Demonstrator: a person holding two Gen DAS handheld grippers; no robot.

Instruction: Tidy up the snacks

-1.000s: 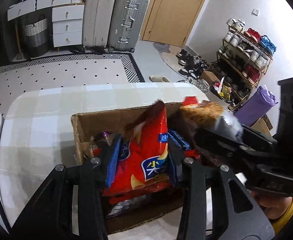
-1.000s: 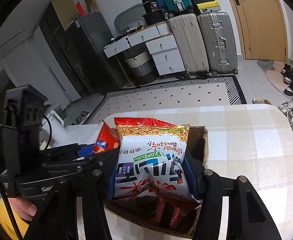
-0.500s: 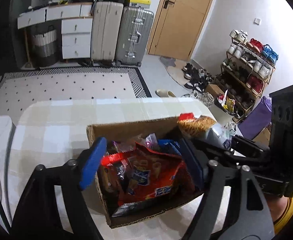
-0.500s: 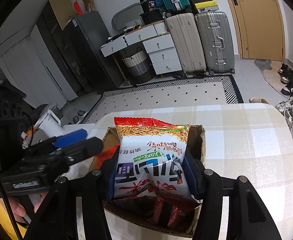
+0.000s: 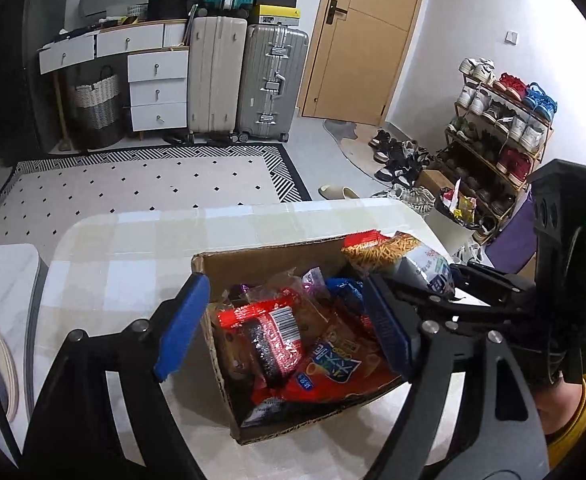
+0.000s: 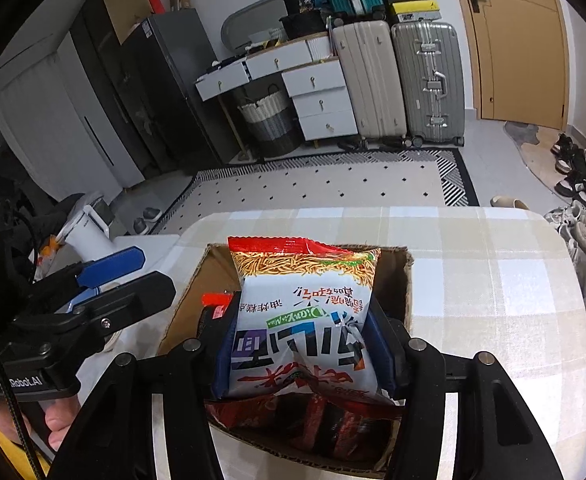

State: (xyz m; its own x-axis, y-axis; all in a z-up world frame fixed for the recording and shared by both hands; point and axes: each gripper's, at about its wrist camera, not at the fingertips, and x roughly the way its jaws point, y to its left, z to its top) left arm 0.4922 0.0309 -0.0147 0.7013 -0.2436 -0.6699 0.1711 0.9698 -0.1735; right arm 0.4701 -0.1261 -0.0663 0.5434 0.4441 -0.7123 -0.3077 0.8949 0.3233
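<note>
A cardboard box point(image 5: 253, 258) of snacks sits on the checked table; it also shows in the right wrist view point(image 6: 407, 280). A red chip bag point(image 5: 333, 372) lies inside on top of other packets. My left gripper point(image 5: 285, 328) is open and empty, above the box's left side; it also shows in the right wrist view point(image 6: 121, 276). My right gripper point(image 6: 301, 344) is shut on a white and red noodle snack bag point(image 6: 297, 312) and holds it upright over the box. That bag also shows in the left wrist view point(image 5: 397, 252).
The checked table point(image 6: 473, 280) extends to the right of the box. A white chair point(image 5: 1, 280) stands at the table's left. Suitcases point(image 5: 249, 80), drawers and a shoe rack point(image 5: 497, 128) stand beyond on the floor.
My left gripper has let go of the red chip bag into the box, opened wide and lifted back. My right gripper has kept the noodle bag over the box.
</note>
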